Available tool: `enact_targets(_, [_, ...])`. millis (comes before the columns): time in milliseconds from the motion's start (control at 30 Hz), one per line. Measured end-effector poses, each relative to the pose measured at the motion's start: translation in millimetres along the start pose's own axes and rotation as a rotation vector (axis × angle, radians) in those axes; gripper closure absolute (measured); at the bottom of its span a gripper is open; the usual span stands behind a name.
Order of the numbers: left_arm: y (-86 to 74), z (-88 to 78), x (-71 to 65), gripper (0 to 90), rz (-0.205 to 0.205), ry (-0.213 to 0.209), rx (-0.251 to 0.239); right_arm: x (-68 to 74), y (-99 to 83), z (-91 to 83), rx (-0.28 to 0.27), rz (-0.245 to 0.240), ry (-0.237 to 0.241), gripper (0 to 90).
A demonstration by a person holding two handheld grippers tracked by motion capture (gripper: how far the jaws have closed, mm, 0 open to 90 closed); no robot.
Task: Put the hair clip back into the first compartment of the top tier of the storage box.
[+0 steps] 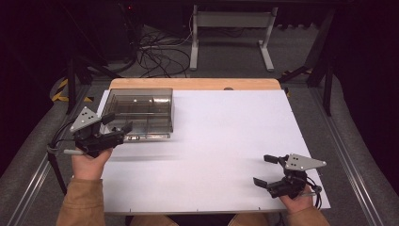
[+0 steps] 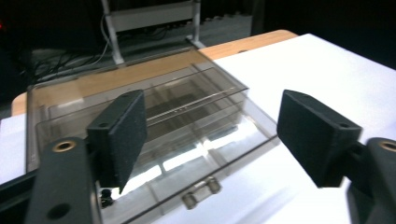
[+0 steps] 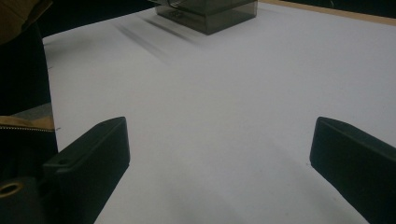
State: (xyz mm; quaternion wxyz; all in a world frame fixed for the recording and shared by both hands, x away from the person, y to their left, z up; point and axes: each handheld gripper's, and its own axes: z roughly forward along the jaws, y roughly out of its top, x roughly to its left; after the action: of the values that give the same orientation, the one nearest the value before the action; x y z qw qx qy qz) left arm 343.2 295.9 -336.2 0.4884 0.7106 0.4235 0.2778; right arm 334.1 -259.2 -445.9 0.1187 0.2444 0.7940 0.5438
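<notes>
A smoky clear plastic compartment box with a shut lid lies at the table's far left; its front latch faces me. My left gripper hovers at the box's front left corner, open, with nothing between its jaws. In the left gripper view the two black jaws stand wide apart over the lid. My right gripper rests open near the table's front right, empty. The box sits far off in the right gripper view, beyond that gripper.
The white sheet covers most of the table, with a wooden edge at the back. Behind the table stand a white desk frame and tangled cables on the floor. Dark stand legs flank both sides.
</notes>
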Motion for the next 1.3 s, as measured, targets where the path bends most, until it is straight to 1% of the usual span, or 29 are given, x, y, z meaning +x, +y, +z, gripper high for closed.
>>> enact_targets(67, [-1.5,-3.3,-4.7,24.0,0.009,-0.022,-0.01,0.2,-0.1,0.0,0.0,0.0,0.0,5.2])
enact_targets(167, [-5.0,-8.7,-10.0,21.5,0.024,-0.04,-0.029,0.3,-0.1,-0.6,-0.002,0.0,0.0,5.2])
enact_targets(233, [-8.7,-12.6,-12.8,21.2,0.026,-0.052,-0.043,0.4,-0.1,-0.7,-0.004,0.0,-0.001,5.3])
enact_targets(267, [-10.6,-14.3,-14.0,21.2,0.036,-0.056,-0.044,0.4,-0.1,-0.6,-0.003,-0.001,0.0,5.2])
enact_targets(400, [-19.1,-18.3,-19.9,20.5,0.042,-0.093,-0.043,0.6,-0.1,-0.1,0.001,-0.003,0.0,5.2])
enact_targets(533, [-30.3,-18.1,-25.7,18.7,0.074,-0.094,-0.034,0.9,-0.1,0.1,0.0,-0.003,0.0,5.3])
enact_targets(567, [-33.8,-17.3,-26.4,18.3,0.076,-0.098,-0.029,0.9,-0.1,0.1,0.001,-0.002,0.0,5.2])
enact_targets(600, [-37.8,-16.7,-26.8,18.1,0.077,-0.103,-0.02,1.0,-0.1,0.3,0.002,-0.003,0.0,5.2])
enact_targets(667, [-46.0,-15.9,-27.3,17.5,0.072,-0.113,-0.016,1.2,-0.1,0.4,0.001,-0.004,0.0,5.2])
enact_targets(833, [-60.8,-17.6,-28.7,15.3,0.076,-0.124,-0.025,0.9,-0.2,0.3,0.002,-0.004,0.001,5.2])
enact_targets(900, [-65.7,-18.3,-29.7,14.3,0.067,-0.136,-0.034,1.3,-0.1,0.6,0.002,-0.007,0.001,5.2])
enact_targets(967, [-70.5,-18.5,-30.6,13.2,0.077,-0.149,-0.027,1.6,-0.1,0.9,0.006,-0.008,0.001,5.2])
enact_targets(1033, [-75.8,-17.6,-31.7,12.3,0.086,-0.154,-0.015,1.6,-0.1,0.9,0.005,-0.008,0.002,5.2])
enact_targets(1100, [-81.2,-16.4,-32.2,11.6,0.087,-0.158,-0.004,1.7,-0.1,0.9,0.005,-0.008,0.002,5.2])
enact_targets(1200, [-89.3,-14.4,-32.4,11.4,0.071,-0.158,0.014,1.8,-0.1,0.9,0.005,-0.008,0.002,5.2])
enact_targets(1300, [-98.8,-12.3,-31.5,11.1,0.047,-0.164,0.02,1.8,-0.2,1.0,0.005,-0.008,0.003,5.1])
